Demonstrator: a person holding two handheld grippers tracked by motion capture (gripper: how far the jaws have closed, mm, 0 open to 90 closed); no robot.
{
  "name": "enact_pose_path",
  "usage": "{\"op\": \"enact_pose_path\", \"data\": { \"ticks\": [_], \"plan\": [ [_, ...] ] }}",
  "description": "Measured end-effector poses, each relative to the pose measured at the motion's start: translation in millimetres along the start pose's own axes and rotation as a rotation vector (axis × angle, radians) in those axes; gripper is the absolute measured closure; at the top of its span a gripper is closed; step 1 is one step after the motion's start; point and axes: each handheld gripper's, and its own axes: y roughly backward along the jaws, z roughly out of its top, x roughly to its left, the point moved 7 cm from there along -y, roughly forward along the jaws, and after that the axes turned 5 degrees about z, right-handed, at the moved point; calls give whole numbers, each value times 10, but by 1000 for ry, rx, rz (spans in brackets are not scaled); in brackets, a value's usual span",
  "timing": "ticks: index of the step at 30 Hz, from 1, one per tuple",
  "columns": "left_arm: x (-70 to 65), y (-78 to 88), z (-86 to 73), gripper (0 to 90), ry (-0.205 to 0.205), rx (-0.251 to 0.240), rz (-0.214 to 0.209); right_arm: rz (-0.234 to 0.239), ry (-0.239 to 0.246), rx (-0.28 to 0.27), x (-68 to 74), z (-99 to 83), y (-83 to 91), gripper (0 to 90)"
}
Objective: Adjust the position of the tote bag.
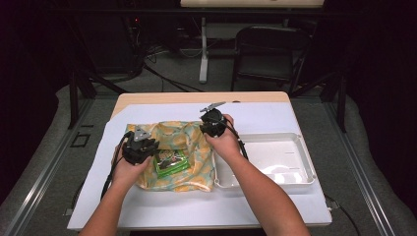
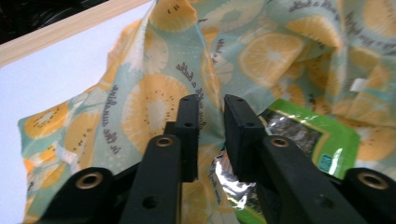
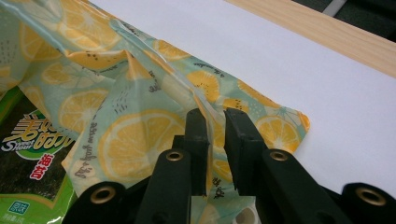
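Observation:
A cloth [image 1: 195,142] printed with orange and lemon slices lies crumpled on the white sheet [image 1: 265,118] at mid-table. On its middle rests a green snack packet [image 1: 170,162]. My left gripper [image 1: 143,150] is at the cloth's left side. In the left gripper view its jaws [image 2: 212,107] stand close together with a raised fold of the cloth [image 2: 154,102] pinched between them, and the packet [image 2: 317,135] is just to the right. My right gripper [image 1: 212,127] is at the cloth's far right corner, where its jaws [image 3: 215,119] pinch the cloth [image 3: 135,135] near its edge. The packet [image 3: 28,158] shows at the lower left.
An empty white plastic tray [image 1: 305,157] sits just right of the cloth, touching the right forearm. The sheet covers most of the wooden table [image 1: 196,97]. Beyond the table stand a dark folding chair [image 1: 270,49] and a white stand leg [image 1: 203,59].

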Motion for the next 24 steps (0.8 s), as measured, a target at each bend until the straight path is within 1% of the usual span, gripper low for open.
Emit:
{"op": "enact_pose_path", "data": {
  "ticks": [5, 7, 9, 10, 12, 14, 17, 19, 20, 24],
  "plan": [
    [33, -44, -35, 878, 15, 17, -7, 6, 12, 7, 7, -9, 19, 782],
    [37, -58, -38, 895, 20, 17, -11, 6, 4, -2, 13, -12, 28, 775],
    [41, -83, -37, 900, 30, 9, -8, 10, 7, -1, 10, -16, 48, 757],
    [43, -83, -41, 900, 27, 18, -18, 13, 10, 0, 7, -17, 61, 749],
    [51, -103, -44, 900, 31, 20, -18, 18, 4, -9, 9, -14, 86, 733],
    [62, -128, -40, 900, 40, 10, -11, 23, 1, -16, 12, -10, 110, 710],
    [87, -141, -38, 900, 51, 12, -10, 44, -6, -40, 43, 18, 167, 654],
    [112, -143, -36, 900, 57, 12, -12, 64, -10, -54, 70, 37, 206, 633],
    [127, -146, -32, 900, 72, 7, -11, 68, -7, -51, 78, 38, 224, 623],
    [166, -156, -28, 900, 94, 3, -15, 82, 5, -69, 137, 68, 301, 606]
  ]
}}
